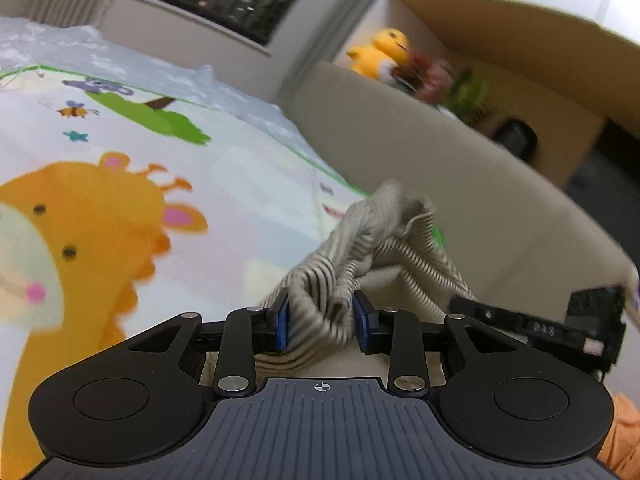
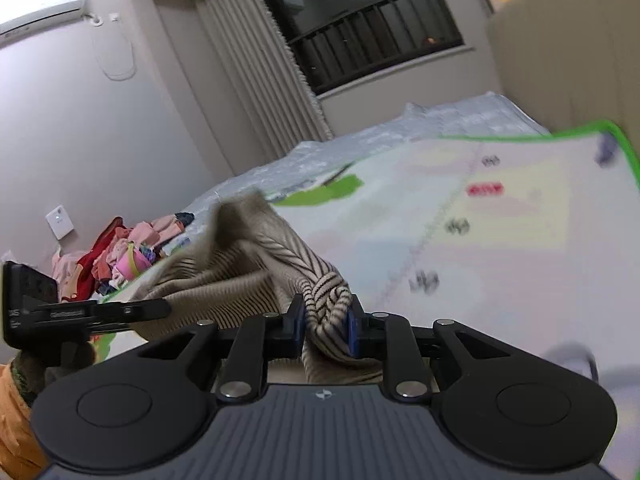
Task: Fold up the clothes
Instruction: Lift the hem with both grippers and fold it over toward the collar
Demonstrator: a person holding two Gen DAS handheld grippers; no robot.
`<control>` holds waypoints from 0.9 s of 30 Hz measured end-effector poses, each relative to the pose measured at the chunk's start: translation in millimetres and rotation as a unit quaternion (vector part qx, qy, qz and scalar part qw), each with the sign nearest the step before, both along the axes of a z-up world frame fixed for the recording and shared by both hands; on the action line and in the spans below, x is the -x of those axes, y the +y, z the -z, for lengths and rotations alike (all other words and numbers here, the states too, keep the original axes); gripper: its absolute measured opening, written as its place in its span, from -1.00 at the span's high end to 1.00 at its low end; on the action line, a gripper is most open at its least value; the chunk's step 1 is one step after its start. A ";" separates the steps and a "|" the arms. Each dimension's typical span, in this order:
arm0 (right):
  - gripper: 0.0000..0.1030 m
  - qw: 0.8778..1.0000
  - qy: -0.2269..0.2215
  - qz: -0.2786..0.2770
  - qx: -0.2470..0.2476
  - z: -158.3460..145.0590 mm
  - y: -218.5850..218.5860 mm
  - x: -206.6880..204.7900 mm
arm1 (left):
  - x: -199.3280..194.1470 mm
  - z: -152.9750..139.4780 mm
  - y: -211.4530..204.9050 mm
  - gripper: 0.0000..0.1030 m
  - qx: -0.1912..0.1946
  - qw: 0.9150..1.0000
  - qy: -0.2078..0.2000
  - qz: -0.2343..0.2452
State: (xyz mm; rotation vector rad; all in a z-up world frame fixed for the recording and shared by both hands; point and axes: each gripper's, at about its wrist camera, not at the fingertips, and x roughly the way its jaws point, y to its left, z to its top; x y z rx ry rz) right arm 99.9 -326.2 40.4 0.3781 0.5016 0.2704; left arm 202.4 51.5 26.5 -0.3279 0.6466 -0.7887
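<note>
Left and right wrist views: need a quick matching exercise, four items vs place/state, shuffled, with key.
Items:
1. striped garment
2. clothes pile
3. yellow plush toy
4. air conditioner

Place or state:
A. high on the wall
B. on a ledge behind the beige headboard
C. at the far edge of the bed
D. pinched in the left gripper and the right gripper

Pairs: 1-D, 2-C, 3-B, 4-A

The left gripper [image 1: 322, 322] is clamping a bunched fold of the striped beige garment [image 1: 372, 248] between its blue pads [image 1: 282, 326]. The garment is hanging above the cartoon play mat [image 1: 120, 184], with the right gripper [image 1: 560, 328] showing beside it.
</note>
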 end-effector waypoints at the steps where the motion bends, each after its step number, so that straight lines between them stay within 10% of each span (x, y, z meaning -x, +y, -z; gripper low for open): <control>1: 0.63 1.000 0.006 0.007 0.001 5.5 1.7 12.8 | 13.0 3.6 2.8 0.34 -0.011 1.000 0.000 0.006; 9: 0.45 0.996 0.052 0.072 0.006 34.5 -10.9 68.6 | 50.8 29.7 35.8 -0.01 -0.066 0.997 0.034 -0.024; 15: -0.03 0.986 0.033 0.109 -0.126 27.2 -43.4 97.2 | 57.4 23.2 70.7 -0.17 -0.032 0.995 0.064 -0.067; 20: -0.26 0.923 0.096 0.095 -0.361 65.3 -56.5 89.8 | 51.7 23.0 73.4 -0.57 0.037 0.991 0.106 -0.068; 24: -0.37 0.871 0.165 0.111 -0.449 103.3 -49.3 69.6 | 42.1 29.8 56.6 -0.65 0.053 0.988 0.133 -0.062; 27: -0.39 0.874 0.181 0.117 -0.435 109.9 -37.7 48.3 | 36.4 38.0 44.8 -0.69 0.050 0.986 0.148 -0.058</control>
